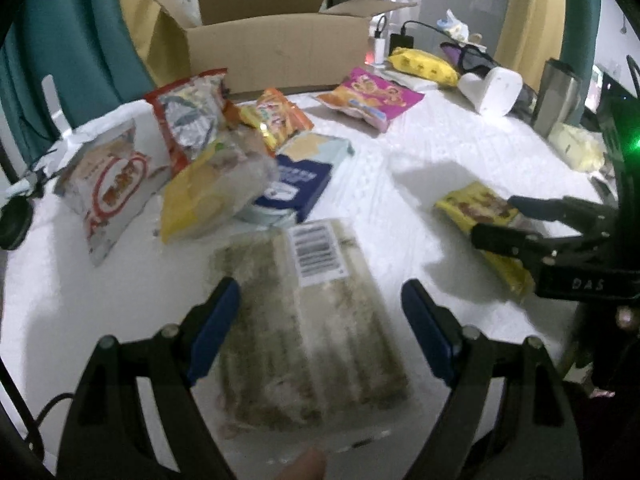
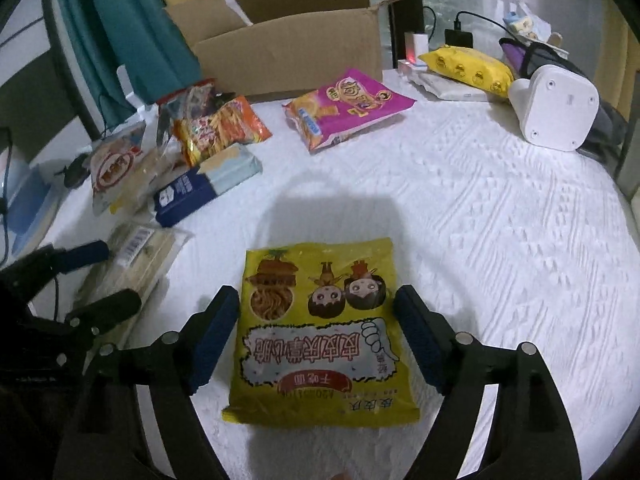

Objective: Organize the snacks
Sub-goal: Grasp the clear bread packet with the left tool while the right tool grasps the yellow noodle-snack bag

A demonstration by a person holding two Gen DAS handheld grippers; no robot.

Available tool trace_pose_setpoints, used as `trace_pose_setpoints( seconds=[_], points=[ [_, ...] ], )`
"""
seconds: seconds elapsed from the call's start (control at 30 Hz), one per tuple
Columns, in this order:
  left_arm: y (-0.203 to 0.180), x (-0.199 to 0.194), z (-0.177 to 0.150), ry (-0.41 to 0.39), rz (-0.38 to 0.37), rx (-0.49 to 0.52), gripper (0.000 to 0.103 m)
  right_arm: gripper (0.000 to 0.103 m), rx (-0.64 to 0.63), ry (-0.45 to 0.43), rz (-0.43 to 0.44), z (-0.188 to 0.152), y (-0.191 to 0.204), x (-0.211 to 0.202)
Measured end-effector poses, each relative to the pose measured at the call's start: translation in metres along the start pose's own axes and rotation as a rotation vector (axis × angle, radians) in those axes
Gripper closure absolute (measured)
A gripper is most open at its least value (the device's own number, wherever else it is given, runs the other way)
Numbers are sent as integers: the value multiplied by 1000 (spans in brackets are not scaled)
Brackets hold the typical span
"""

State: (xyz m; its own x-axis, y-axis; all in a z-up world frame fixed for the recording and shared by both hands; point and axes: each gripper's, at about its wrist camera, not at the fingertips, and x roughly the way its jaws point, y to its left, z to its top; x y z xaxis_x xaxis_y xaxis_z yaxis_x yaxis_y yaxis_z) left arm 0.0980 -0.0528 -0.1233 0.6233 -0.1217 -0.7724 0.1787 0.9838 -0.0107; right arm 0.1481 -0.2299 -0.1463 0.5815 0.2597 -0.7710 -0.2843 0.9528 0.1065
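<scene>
A yellow noodle packet (image 2: 324,336) with cartoon faces is lying flat on the white table (image 2: 500,240), well in front of the open cardboard box (image 2: 296,52). A clear pack of pale sticks (image 1: 312,336) with a barcode label is lying flat to the left of it. Nearer the box, a pink chip bag (image 2: 348,108) is lying flat, while an orange bag (image 2: 224,128), a blue-and-white box (image 2: 204,184) and a red-and-white bag (image 1: 116,184) are sitting heaped by the box's left corner.

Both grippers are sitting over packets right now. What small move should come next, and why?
Probably close both grippers. The left gripper stands open astride the clear packet with the barcode, and the right gripper stands open astride the yellow noodle packet. Neither is gripped, and the open cardboard box waits behind.
</scene>
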Motion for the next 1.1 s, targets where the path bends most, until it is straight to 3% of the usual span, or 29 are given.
trace_pose_setpoints(
  seconds=[0.13,0.3,0.37,0.5,0.6,0.67,0.77,0.93,1.1],
  points=[
    [9,-3,-4,-20,10,-21,19,19,-35,-10,-19,-5,5,0],
    [21,13,-12,30,-22,-77,5,18,-74,-19,-46,-9,9,2],
    [18,14,-13,19,-13,-53,4,18,-69,-23,-39,-10,7,1],
    [14,14,-14,22,1,-26,4,18,-55,-21,-20,-10,3,-1],
    [13,12,-14,17,-39,-30,6,19,-59,-20,-16,-11,2,-2],
    [9,9,-13,11,-68,-13,15,28,-57,-19,-28,-10,2,-2],
    [1,1,-9,-19,-106,12,16,39,-28,-19,-6,-6,-4,-4],
    [-2,-20,7,-102,-140,30,17,41,-24,-48,24,3,-3,-11],
    [9,-28,32,-181,-118,22,17,41,-48,-112,44,29,4,-21]
  ],
)
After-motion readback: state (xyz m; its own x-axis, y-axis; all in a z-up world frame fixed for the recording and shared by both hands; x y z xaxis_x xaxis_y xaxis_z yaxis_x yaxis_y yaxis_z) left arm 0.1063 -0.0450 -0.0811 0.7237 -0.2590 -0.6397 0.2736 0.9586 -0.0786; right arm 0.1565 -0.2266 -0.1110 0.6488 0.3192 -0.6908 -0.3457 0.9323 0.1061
